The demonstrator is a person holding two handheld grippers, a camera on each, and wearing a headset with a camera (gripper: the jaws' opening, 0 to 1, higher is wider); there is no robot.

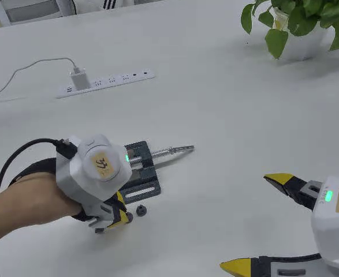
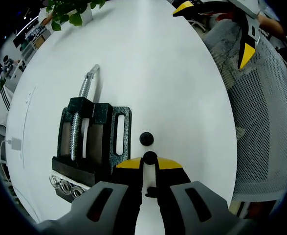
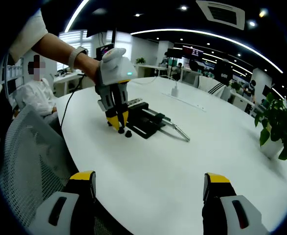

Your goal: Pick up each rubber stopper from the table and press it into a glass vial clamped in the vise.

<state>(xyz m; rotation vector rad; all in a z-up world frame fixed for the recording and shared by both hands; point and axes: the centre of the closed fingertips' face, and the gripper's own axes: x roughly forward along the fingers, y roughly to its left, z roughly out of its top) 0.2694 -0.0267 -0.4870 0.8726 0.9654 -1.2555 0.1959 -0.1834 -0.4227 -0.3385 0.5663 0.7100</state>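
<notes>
Just beside the vise (image 2: 98, 122), left tongs (image 2: 149, 162) pinch one rubber stopper (image 2: 149, 157)

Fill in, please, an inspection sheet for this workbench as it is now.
Surface: white table, no spills seen.
Job's things: black vise, what look like glass vials at its end; one rubber stopper loose beside it.
Clutter: nothing seen.
Grippers: left hand-held gripper shut on a second stopper; right hand-held gripper open, away from the vise.
Cables: power strip with charger and cord; black cable on the left gripper.
Surroundings: potted plant, mesh chair, office behind.
</notes>
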